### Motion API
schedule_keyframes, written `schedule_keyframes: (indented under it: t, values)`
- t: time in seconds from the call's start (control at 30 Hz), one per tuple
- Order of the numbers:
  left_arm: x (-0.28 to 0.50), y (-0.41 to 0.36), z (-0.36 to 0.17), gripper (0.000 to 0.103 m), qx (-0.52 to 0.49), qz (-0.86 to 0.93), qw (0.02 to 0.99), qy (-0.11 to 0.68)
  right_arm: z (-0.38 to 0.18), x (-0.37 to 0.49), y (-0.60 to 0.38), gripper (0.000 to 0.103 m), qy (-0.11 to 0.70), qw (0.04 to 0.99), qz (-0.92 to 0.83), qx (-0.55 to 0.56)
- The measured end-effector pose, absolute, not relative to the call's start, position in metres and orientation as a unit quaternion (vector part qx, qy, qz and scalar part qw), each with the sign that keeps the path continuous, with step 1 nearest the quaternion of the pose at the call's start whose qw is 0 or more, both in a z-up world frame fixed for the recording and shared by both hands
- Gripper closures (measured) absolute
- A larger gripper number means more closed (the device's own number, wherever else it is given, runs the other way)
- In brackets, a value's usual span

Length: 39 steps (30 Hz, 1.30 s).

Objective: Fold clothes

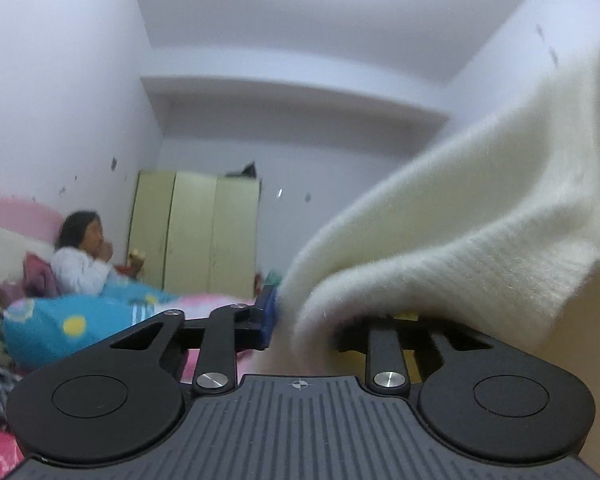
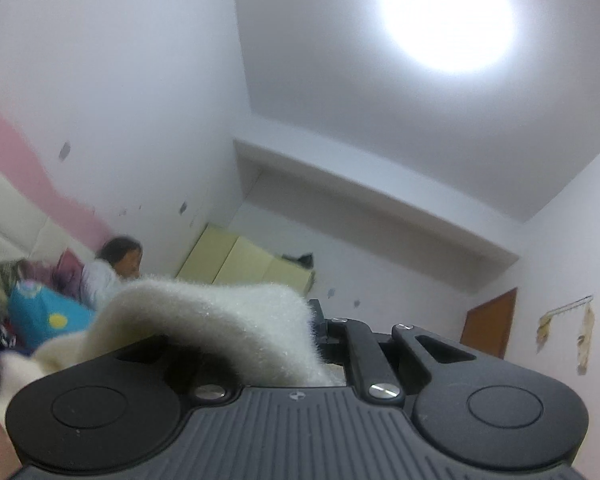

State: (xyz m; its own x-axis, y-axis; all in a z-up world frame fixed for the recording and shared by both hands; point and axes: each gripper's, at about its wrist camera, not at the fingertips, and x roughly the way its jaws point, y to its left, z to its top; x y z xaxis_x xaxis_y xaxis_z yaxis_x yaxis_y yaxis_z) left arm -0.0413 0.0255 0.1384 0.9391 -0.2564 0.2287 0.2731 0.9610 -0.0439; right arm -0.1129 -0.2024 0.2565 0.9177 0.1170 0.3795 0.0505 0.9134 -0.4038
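Both grippers, left gripper point(image 1: 300, 320) and right gripper point(image 2: 288, 344), held jaws clenched on the cream sweater point(image 1: 460, 240), lifted; folding not begun.

Left gripper point(image 1: 300, 312): pointed slightly above level toward the far wall, jaws drawn close together and clamped on a fold of cream knit garment point(image 1: 460, 220), its blue fingertip point(image 1: 269, 312) showing left of the cloth. Right gripper point(image 2: 300, 336): tilted upward, jaws nearly together, gripping the same garment, which drapes over its left finger.
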Motion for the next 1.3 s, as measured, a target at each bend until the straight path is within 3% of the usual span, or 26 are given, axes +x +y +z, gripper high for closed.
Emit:
schedule_keyframes:
  t: [0.27,0.47,0.73,0.97,1.07,1.13,1.3]
  values:
    - [-0.072,0.045,0.193,0.081,-0.049,-0.178,0.969,-0.161,0.282,-0.166,-0.211,0.093,-0.283,0.937,-0.002,-0.205]
    - [-0.05,0.044,0.181,0.081,-0.04,-0.162,0.976,-0.143,0.27,-0.141,-0.222,0.093,-0.256,0.948,0.006,-0.188]
    - [0.044,0.027,0.119,0.081,-0.037,-0.12,0.992,-0.022,0.208,-0.03,-0.226,0.093,-0.127,0.973,0.025,-0.189]
    - [0.153,-0.01,0.104,0.083,0.028,-0.098,0.995,-0.004,0.179,0.1,-0.242,0.093,-0.065,0.982,0.003,-0.175]
    - [0.186,-0.025,0.075,0.083,0.069,-0.095,0.992,0.038,0.155,0.159,-0.25,0.093,-0.024,0.984,-0.011,-0.178]
    - [0.209,-0.034,0.053,0.083,0.092,-0.093,0.989,0.073,0.127,0.197,-0.261,0.093,0.033,0.985,-0.004,-0.17]
    - [0.279,-0.045,-0.034,0.083,0.113,-0.114,0.957,0.243,0.015,0.288,-0.275,0.089,0.251,0.954,0.041,-0.159]
